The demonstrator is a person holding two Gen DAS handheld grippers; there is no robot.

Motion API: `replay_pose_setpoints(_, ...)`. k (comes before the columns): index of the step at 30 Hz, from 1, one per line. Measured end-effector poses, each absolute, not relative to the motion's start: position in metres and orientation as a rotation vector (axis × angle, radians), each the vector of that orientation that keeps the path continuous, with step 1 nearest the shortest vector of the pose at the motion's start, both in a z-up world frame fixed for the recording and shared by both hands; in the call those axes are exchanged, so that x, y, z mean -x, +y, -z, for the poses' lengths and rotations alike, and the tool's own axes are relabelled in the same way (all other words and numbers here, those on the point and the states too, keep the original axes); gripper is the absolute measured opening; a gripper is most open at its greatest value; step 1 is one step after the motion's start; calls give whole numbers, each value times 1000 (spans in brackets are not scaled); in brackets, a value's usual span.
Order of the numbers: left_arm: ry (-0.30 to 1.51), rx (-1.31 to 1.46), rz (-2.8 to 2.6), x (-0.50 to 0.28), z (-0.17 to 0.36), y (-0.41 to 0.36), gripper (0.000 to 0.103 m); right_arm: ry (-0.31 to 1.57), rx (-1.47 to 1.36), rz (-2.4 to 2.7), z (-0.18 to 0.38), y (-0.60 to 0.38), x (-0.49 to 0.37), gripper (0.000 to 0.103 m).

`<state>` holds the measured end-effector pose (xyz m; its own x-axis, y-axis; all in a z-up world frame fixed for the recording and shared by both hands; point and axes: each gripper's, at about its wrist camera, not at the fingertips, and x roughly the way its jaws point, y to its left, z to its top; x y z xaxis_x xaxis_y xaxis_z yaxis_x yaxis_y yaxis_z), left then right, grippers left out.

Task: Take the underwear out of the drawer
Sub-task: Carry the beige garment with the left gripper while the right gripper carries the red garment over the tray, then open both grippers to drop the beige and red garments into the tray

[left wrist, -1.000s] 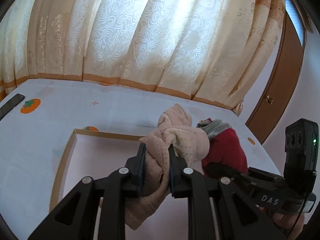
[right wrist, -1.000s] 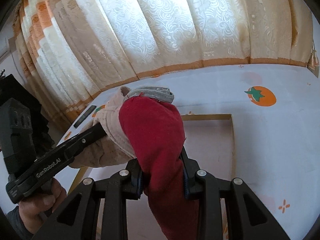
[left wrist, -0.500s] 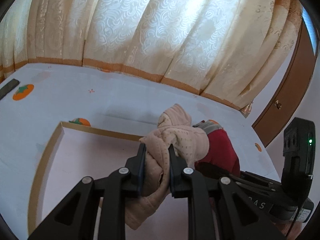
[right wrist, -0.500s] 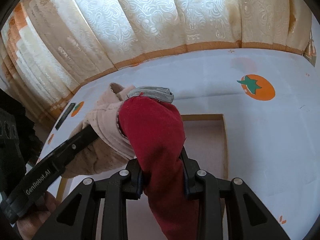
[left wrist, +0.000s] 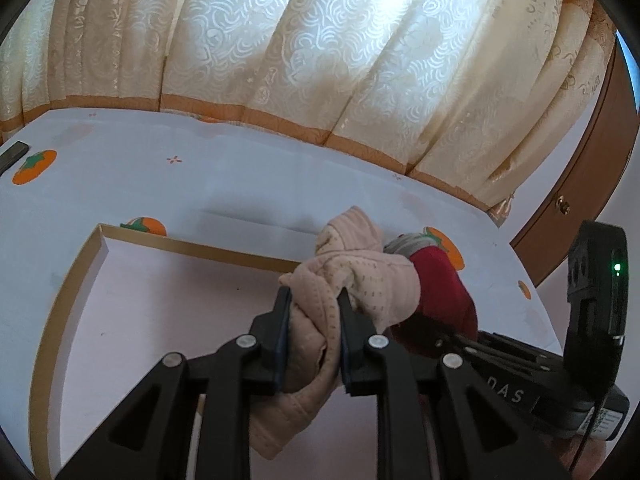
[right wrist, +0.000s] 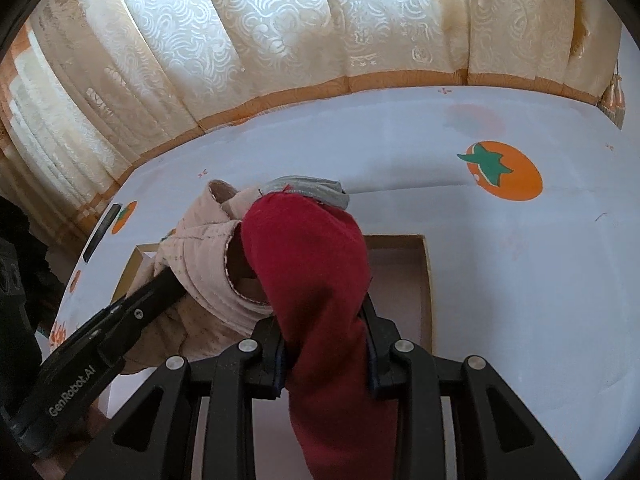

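Note:
A shallow drawer with a tan rim (left wrist: 68,280) and a pale bottom lies on the bed, below both grippers. My left gripper (left wrist: 314,294) holds a bunched pink underwear (left wrist: 360,276) between its pads, and its jaws are opening slightly. Just to its right hangs a red underwear (left wrist: 440,292) with a grey waistband. In the right wrist view my right gripper (right wrist: 320,320) is shut on that red underwear (right wrist: 308,248), which drapes down over the jaws. The pink underwear (right wrist: 208,264) touches it on the left, above the drawer rim (right wrist: 426,280).
The bed has a white sheet (left wrist: 240,168) printed with orange fruits. Cream curtains (left wrist: 320,60) hang behind it. A wooden door (left wrist: 580,168) stands at the right. A dark flat object (right wrist: 102,232) lies near the bed's left edge.
Both grippers have sunk a little and shifted across over the drawer, each still clamping its garment. More of the sheet and drawer shows in both views.

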<state>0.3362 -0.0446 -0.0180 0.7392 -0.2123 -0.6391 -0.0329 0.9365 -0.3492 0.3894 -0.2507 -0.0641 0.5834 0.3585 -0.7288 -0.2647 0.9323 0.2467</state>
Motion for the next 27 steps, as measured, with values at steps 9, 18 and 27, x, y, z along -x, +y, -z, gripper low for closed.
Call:
replay_pose_setpoints(9, 743, 348, 111, -330, 17, -44, 29, 873, -96, -357, 66, -255, -386, 59)
replay_pose_setpoints(18, 725, 291, 106, -319, 13, -51, 48, 841, -62, -355, 58, -252, -374, 62)
replay_pose_setpoints(27, 686, 272, 107, -311, 8, -47, 51, 814, -32, -360, 54, -246, -364, 63)
